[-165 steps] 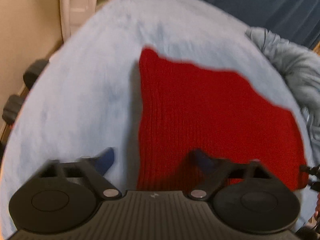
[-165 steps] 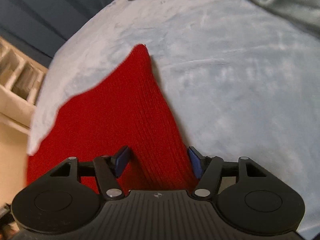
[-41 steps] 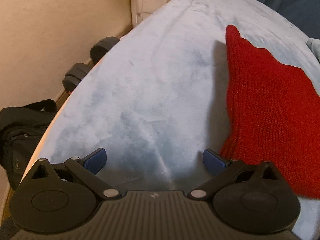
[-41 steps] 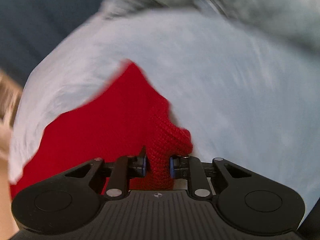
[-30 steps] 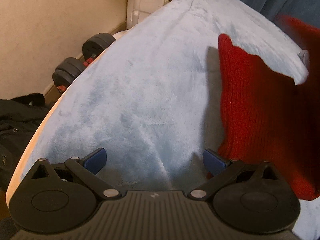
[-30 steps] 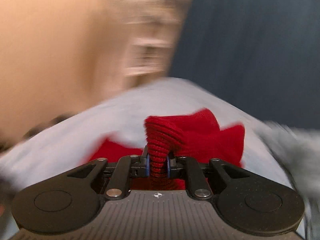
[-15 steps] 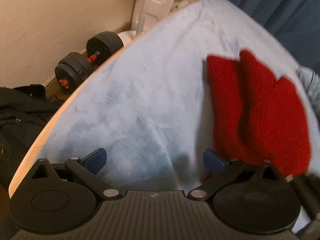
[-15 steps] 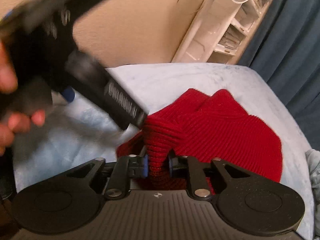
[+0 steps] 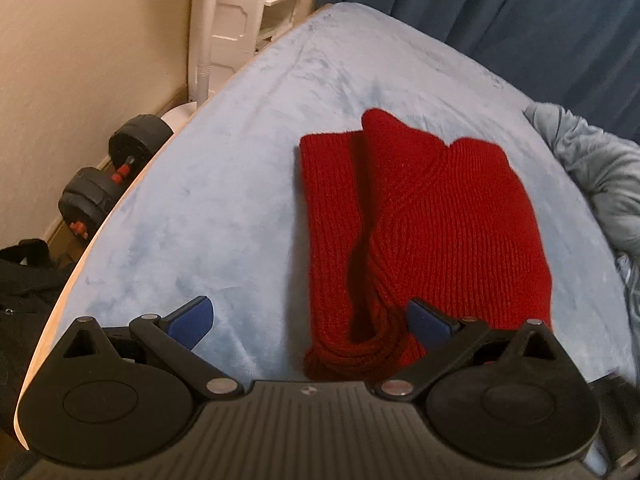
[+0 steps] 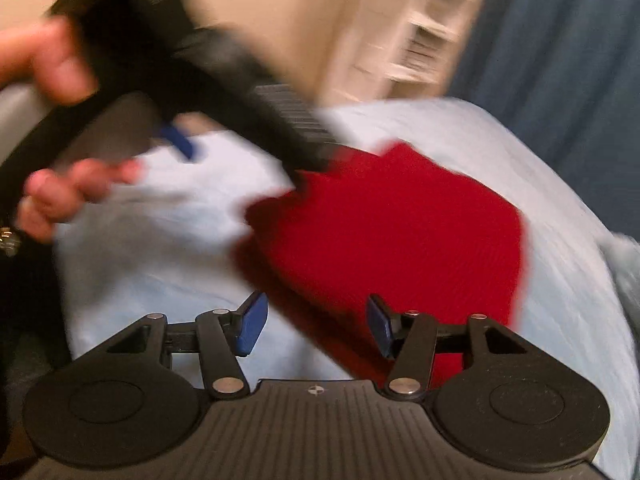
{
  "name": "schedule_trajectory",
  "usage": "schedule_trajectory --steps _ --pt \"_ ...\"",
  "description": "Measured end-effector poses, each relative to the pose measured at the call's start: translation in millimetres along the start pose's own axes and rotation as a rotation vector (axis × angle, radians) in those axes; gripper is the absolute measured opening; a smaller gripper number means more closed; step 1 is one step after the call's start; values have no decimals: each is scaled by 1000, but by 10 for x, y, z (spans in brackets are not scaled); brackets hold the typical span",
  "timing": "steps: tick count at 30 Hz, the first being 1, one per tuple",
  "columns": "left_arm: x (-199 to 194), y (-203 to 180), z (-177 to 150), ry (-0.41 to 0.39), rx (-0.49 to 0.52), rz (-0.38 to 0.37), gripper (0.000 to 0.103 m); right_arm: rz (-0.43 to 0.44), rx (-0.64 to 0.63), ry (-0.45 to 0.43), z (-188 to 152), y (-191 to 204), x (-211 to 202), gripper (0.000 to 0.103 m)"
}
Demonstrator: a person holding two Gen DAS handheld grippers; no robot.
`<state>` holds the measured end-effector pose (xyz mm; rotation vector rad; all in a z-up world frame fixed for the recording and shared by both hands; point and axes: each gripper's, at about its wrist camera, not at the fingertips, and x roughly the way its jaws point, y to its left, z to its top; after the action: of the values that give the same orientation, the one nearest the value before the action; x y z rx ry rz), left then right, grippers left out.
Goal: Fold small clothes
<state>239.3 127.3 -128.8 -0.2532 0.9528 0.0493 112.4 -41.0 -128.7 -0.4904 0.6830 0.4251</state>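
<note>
We are looking at a red ribbed knit garment [image 9: 420, 216] lying folded on the pale blue plush blanket [image 9: 240, 184], toward its side nearest the crumpled grey-blue cloth [image 9: 600, 168]; our left gripper [image 9: 310, 318] is hovering over the garment's near folded end, its claw standing wide apart and clamping nothing; our right gripper [image 10: 314, 328] is opening over the garment's near edge, its pads [image 10: 250, 324] pressing nothing.

A beige wall [image 9: 80, 40] stands at left. White plastic drawers [image 9: 256, 12] adjoin dark blue curtains [image 9: 500, 12]. Black dumbbells [image 9: 112, 176] and a black bag [image 9: 20, 280] lie on the floor.
</note>
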Motion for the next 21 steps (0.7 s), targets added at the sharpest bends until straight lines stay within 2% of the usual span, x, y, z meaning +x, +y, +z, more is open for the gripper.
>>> schedule_trajectory --steps 4,6,9,13,17,21 --pt "104 -8 -26 14 22 17 102 -145 151 -13 59 -436 -14 58" --pt "138 -7 -48 22 35 29 102 -171 192 -15 110 -561 55 59" --pt "186 22 -76 38 42 46 103 -172 197 -7 147 -569 210 61" --pt "249 54 -121 50 49 55 103 -145 170 74 -27 -419 468 61" --pt "297 89 -161 58 51 50 103 -174 116 41 -184 -261 511 62" --pt "324 118 -182 65 34 43 103 -165 127 36 -218 -272 492 62"
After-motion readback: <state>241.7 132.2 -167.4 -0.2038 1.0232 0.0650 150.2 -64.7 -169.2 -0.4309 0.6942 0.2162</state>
